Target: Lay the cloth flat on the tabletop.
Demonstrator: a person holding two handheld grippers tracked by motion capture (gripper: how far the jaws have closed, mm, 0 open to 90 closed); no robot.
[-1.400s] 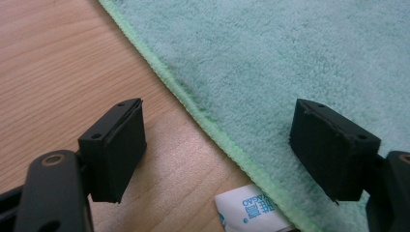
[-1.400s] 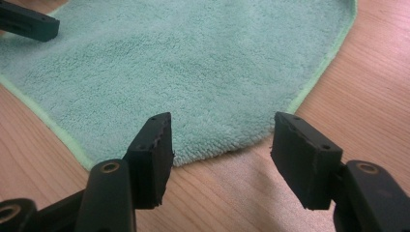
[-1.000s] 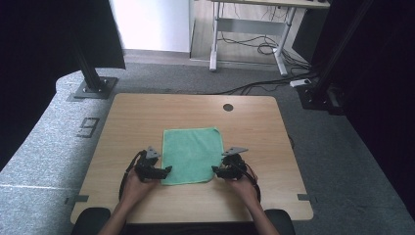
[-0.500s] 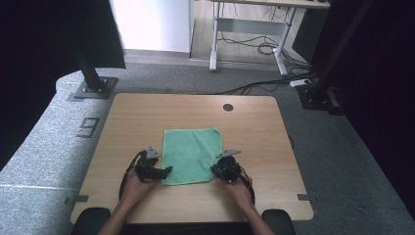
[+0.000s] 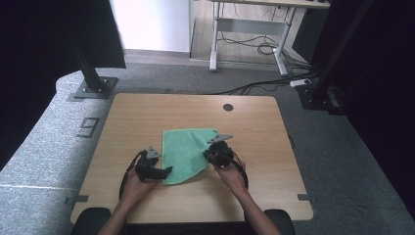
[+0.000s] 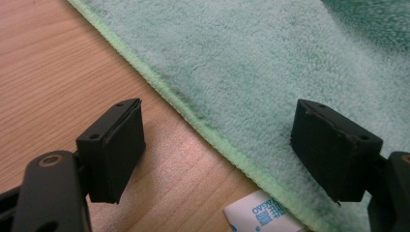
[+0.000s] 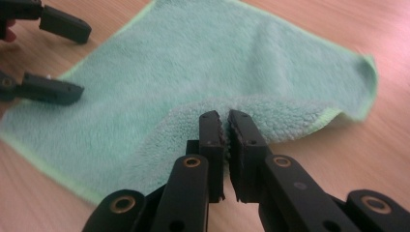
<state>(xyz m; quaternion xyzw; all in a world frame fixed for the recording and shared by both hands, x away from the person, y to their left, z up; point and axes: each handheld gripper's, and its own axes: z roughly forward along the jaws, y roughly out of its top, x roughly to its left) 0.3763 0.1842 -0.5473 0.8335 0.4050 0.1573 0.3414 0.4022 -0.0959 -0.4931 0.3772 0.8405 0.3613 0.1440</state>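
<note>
A light wooden table (image 5: 147, 117) with rounded corners has a dark round cable hole (image 5: 228, 107) near its far right edge. It stands on grey carpet (image 5: 49, 161). Beyond it, on the far side, a white desk frame (image 5: 249, 29) stands over loose black cables (image 5: 254, 46). A black post's base plate (image 5: 93, 88) sits far left

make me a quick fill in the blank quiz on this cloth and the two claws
1. The cloth on the table is ____ in colour.
2. The right claw is ____ on the cloth's lifted corner.
3. The left claw stands ____ over the cloth's edge.

Missing words: green; shut; open
</note>
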